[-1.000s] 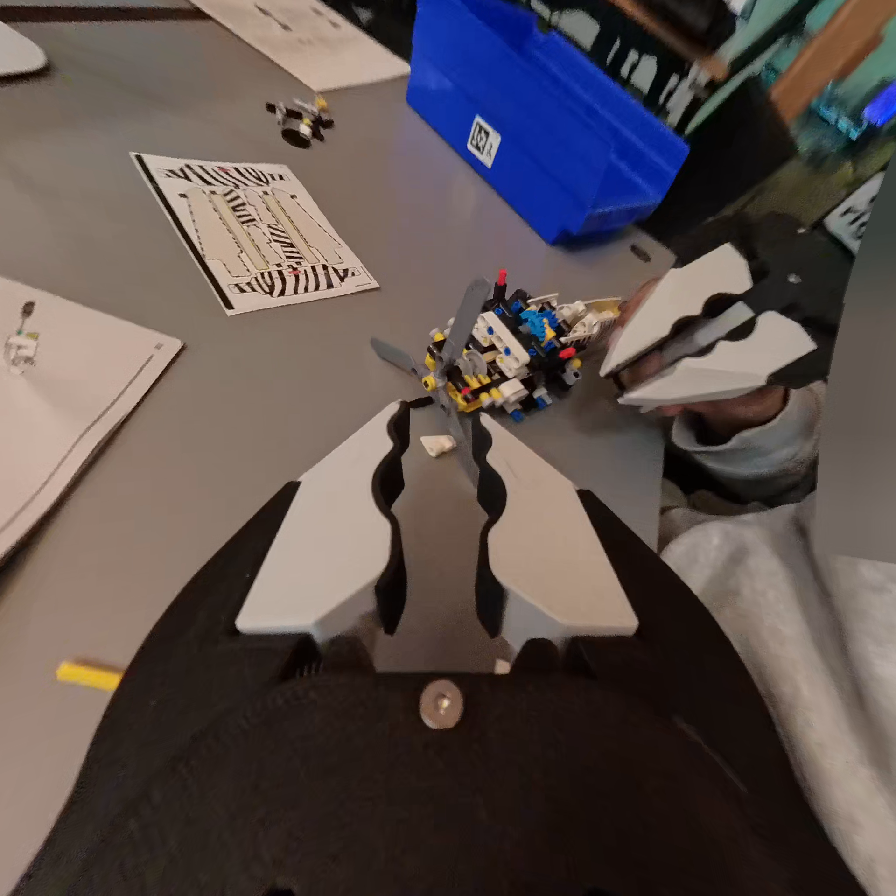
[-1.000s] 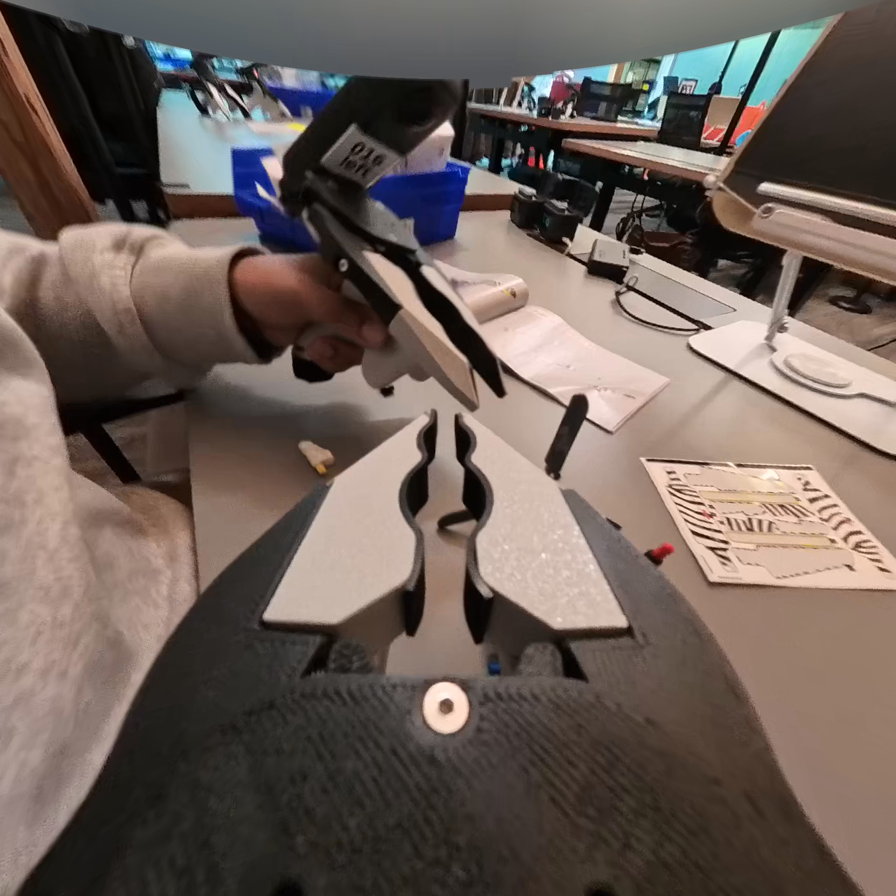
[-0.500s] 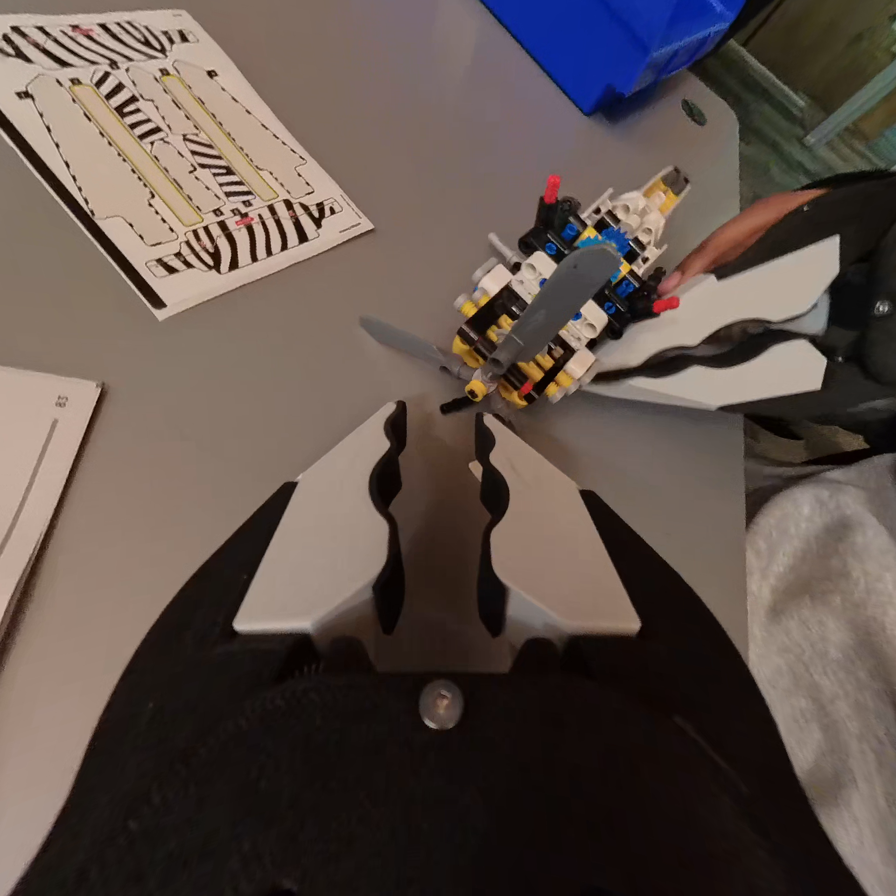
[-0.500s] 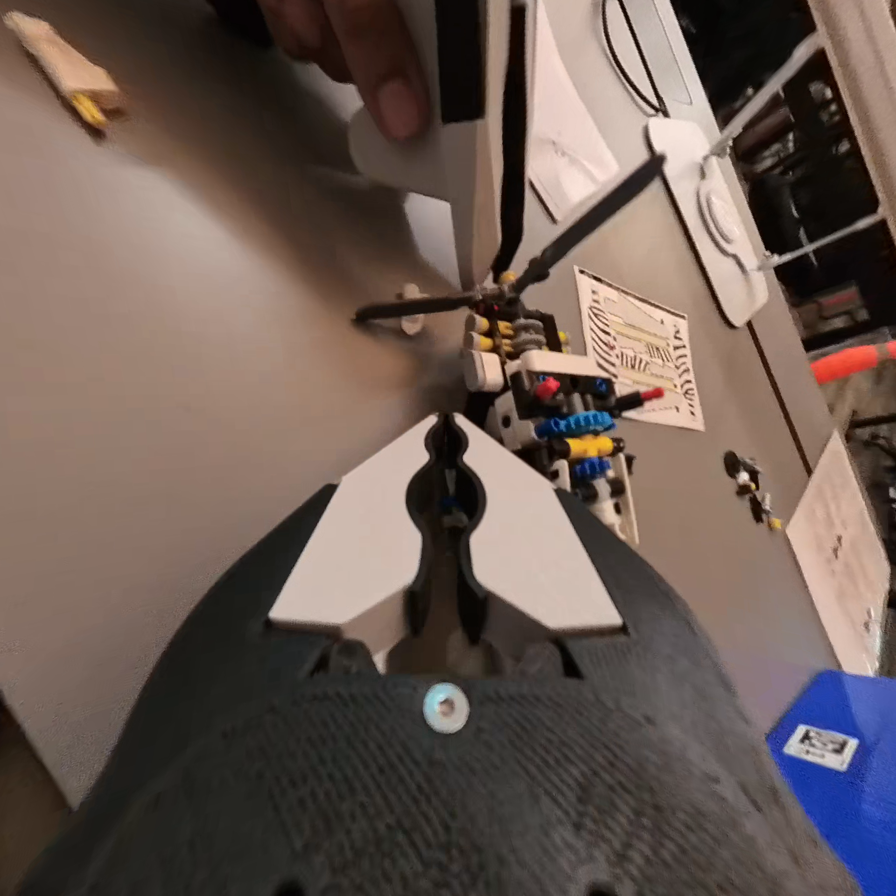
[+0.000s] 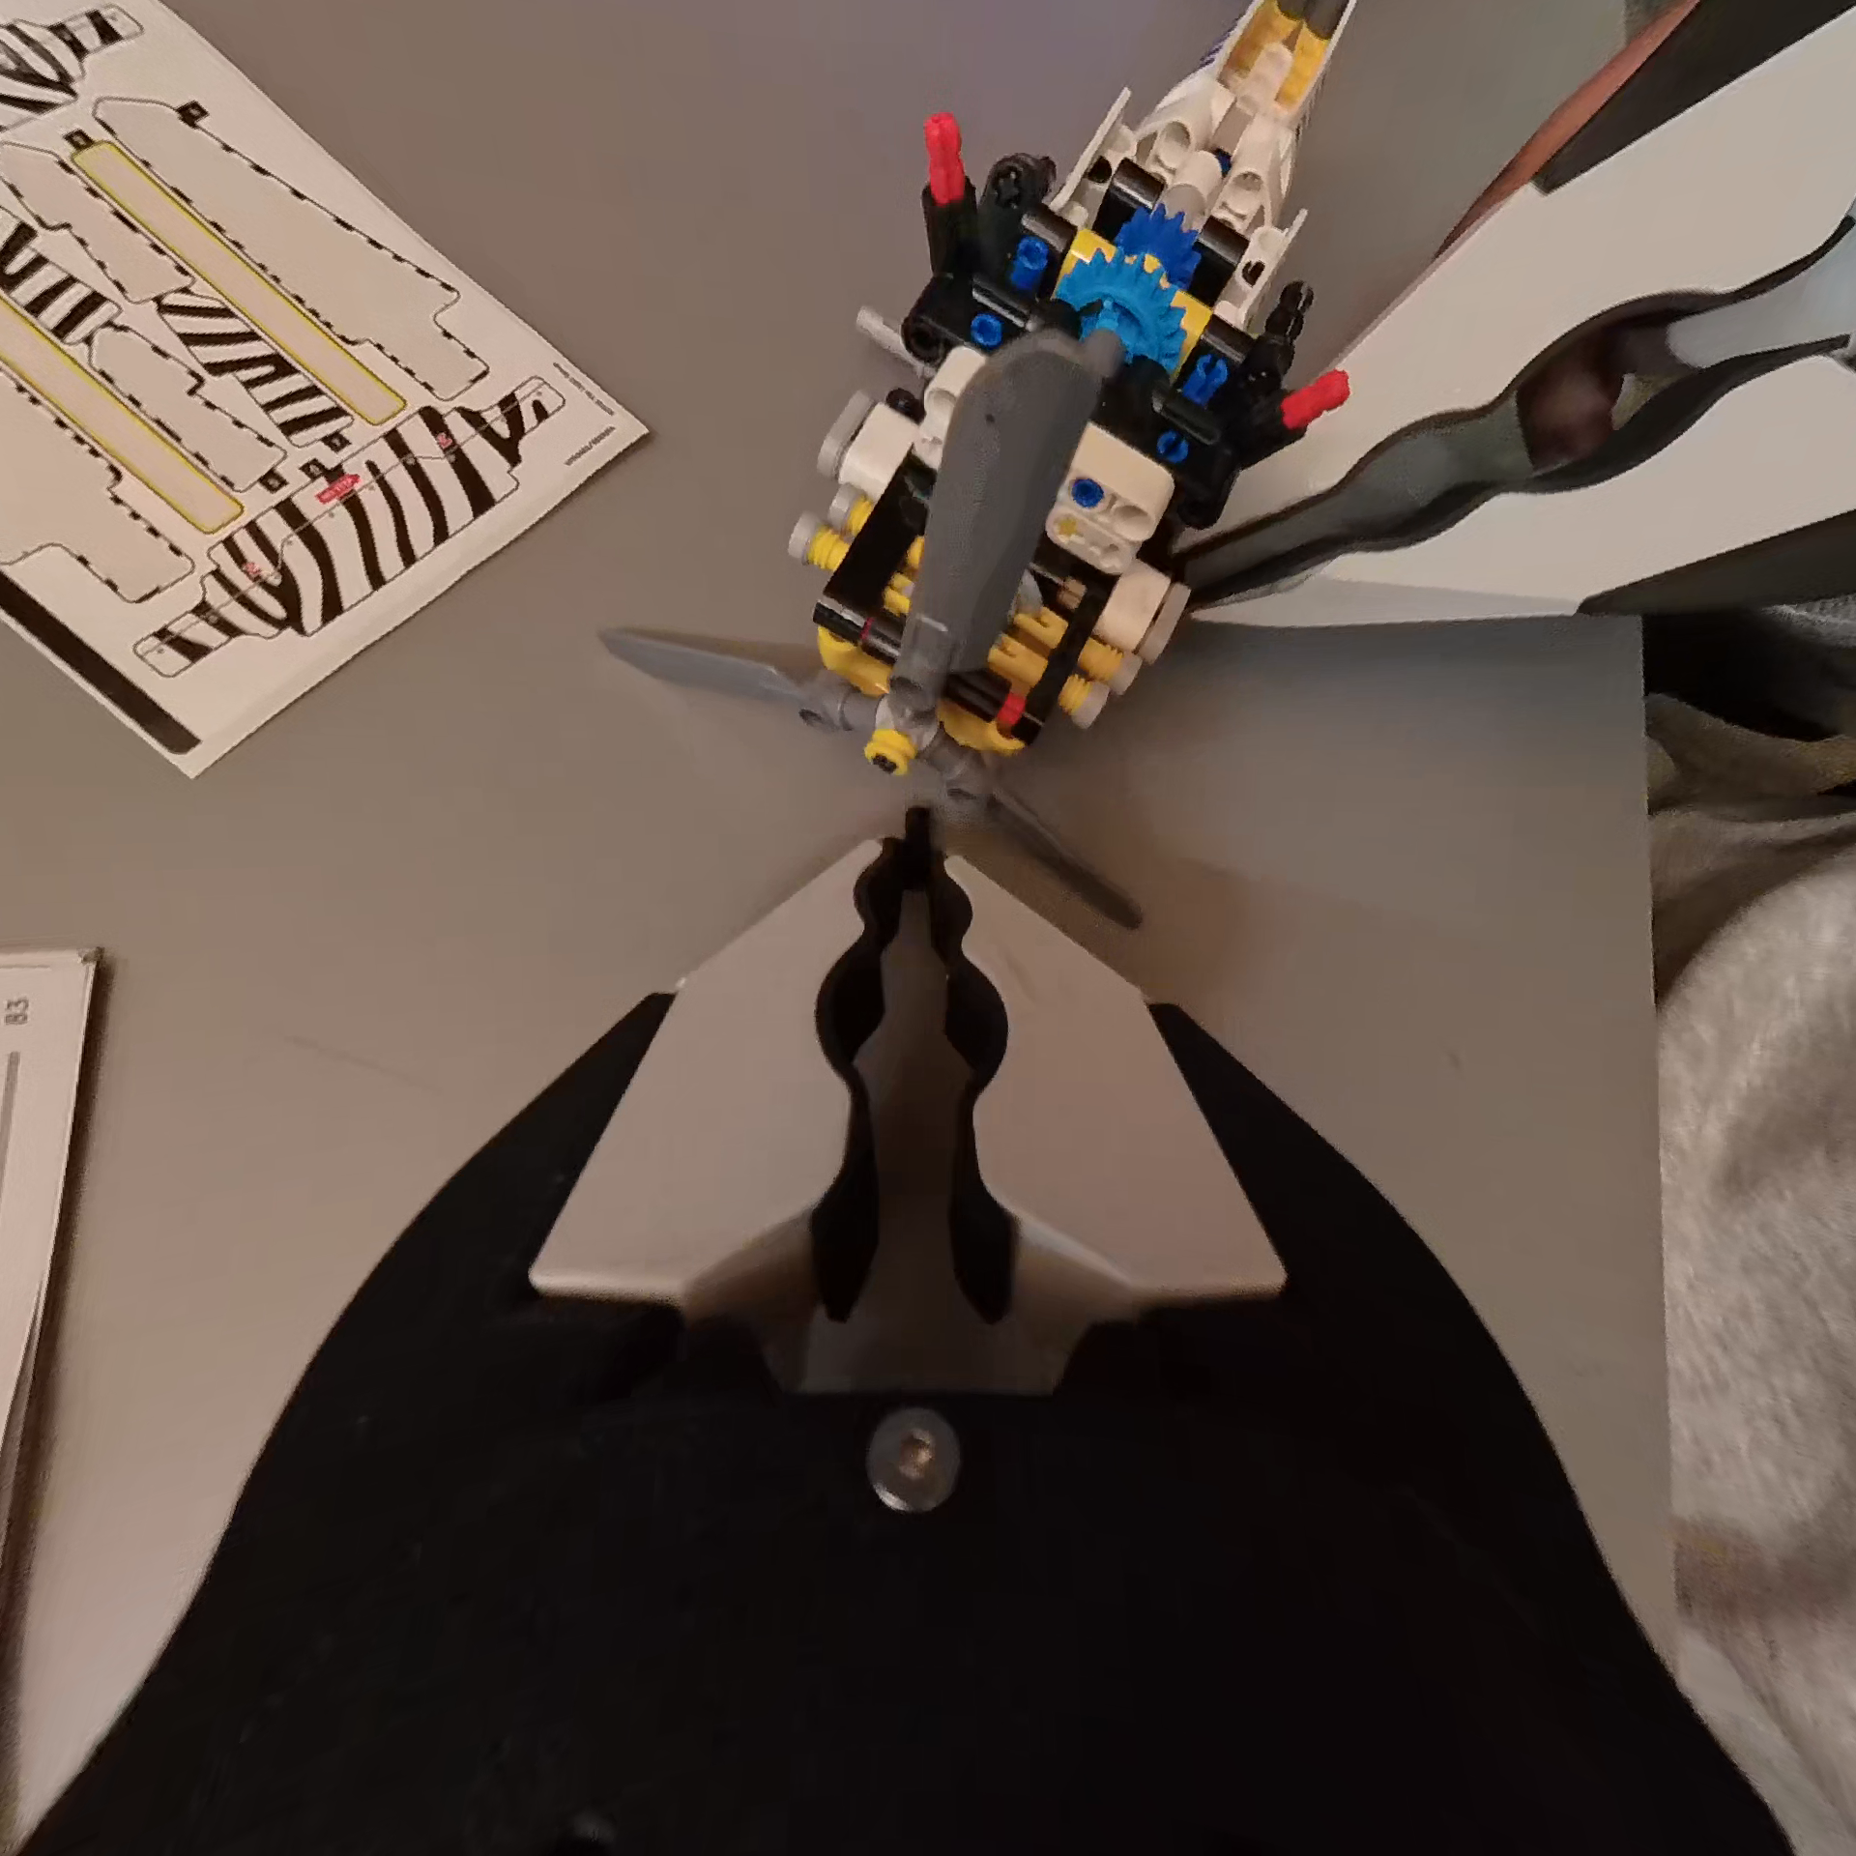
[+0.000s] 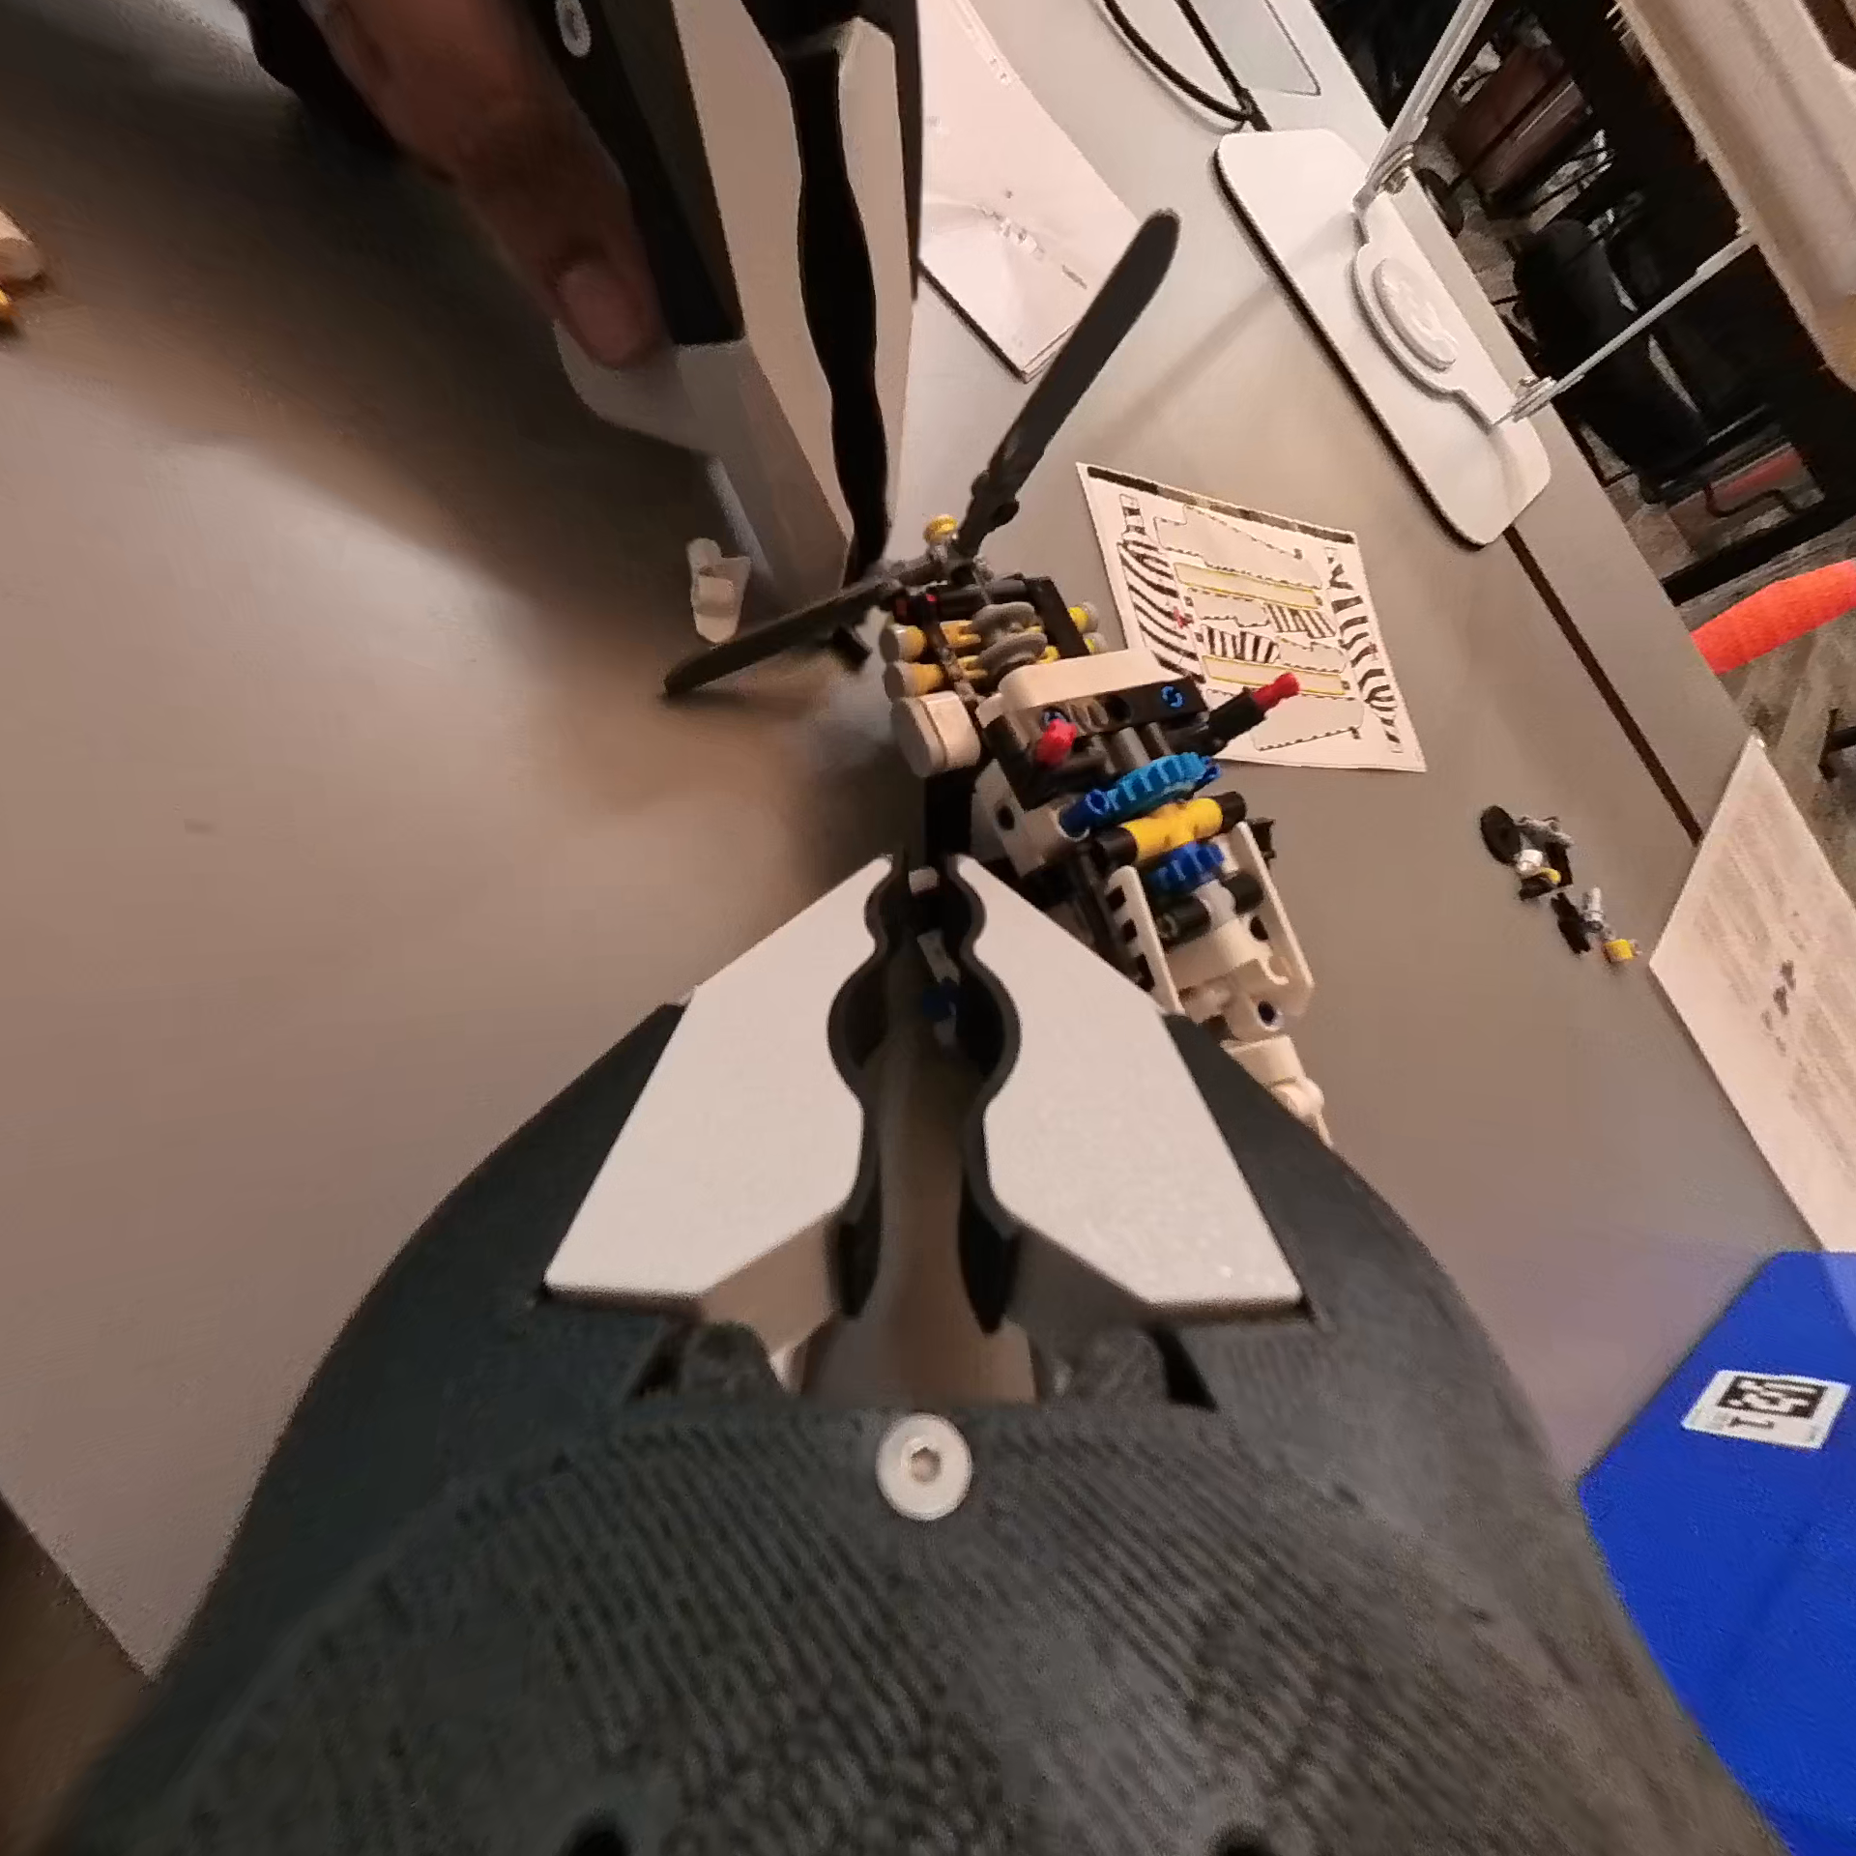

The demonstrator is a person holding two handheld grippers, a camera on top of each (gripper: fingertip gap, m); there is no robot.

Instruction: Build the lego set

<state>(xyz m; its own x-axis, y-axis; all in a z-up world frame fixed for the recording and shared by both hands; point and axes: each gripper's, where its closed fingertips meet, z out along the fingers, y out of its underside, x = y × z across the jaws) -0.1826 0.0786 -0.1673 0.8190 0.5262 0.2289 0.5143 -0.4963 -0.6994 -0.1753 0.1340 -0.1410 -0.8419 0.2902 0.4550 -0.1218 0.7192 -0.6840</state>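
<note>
- Lego model [image 5: 1014, 472]: a part-built aircraft-like assembly in black, white and yellow with blue gears, red pins and a grey three-blade propeller [image 5: 979, 522]; it stands over the grey worktop [image 5: 402, 904], held between the two tools.
- Right tool [image 6: 922, 884]: jaws nearly together, pinching a black part of the model's side; a small blue pin shows in the slot behind the tips.
- Left tool [image 5: 916, 854]: jaws nearly closed on a thin black axle [image 5: 916, 829] that ends just below the propeller hub; whether the axle has entered the hub cannot be told.
- Risk, judged: the axle is slim and gripped at the very tips, so a slight misalignment may make it pivot or slip out. Pushing hard may rotate the model in the right tool's narrow hold or dislodge a blade that lies close to the tips.
- Sticker sheet [image 5: 221, 402]: zebra-striped, lying flat beside the model; its print is too small to read.
- Instruction booklet [image 5: 40, 1155]: at the worktop edge, bearing a page number.
- Blue bin [image 6: 1748, 1506]: carries a square coded label.
- Loose small parts [image 6: 1547, 874]: lying well apart from the model.
</note>
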